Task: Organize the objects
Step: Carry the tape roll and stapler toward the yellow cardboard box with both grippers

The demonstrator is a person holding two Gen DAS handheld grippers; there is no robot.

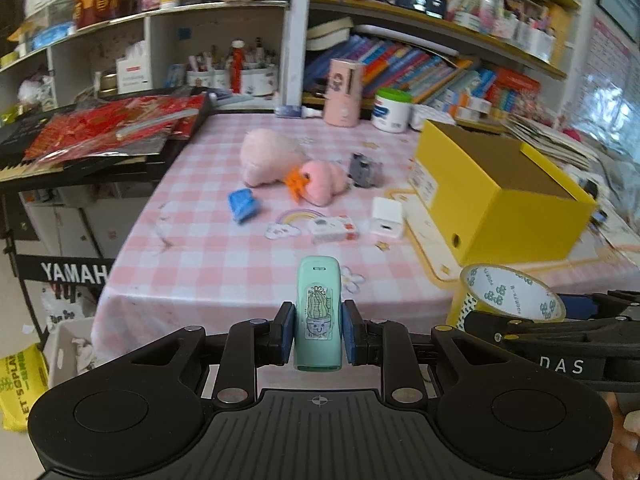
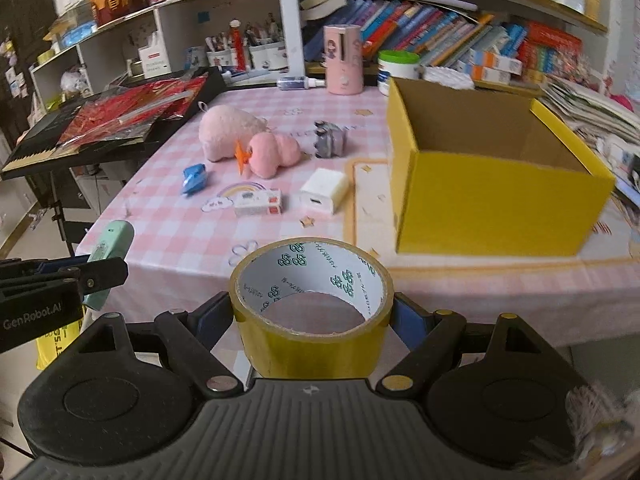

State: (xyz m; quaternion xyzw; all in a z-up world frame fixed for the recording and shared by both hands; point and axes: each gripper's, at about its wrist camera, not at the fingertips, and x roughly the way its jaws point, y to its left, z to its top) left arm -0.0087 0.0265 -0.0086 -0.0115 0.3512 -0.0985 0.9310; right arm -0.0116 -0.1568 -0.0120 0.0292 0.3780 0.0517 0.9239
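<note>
yellow box point(image 2: 492, 196) — open, nothing visible inside

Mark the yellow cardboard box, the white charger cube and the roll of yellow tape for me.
yellow cardboard box point(image 2: 492, 200), right wrist view, front wall.
white charger cube point(image 2: 325, 190), right wrist view, top face.
roll of yellow tape point(image 2: 316, 346), right wrist view, outer yellow band.
</note>
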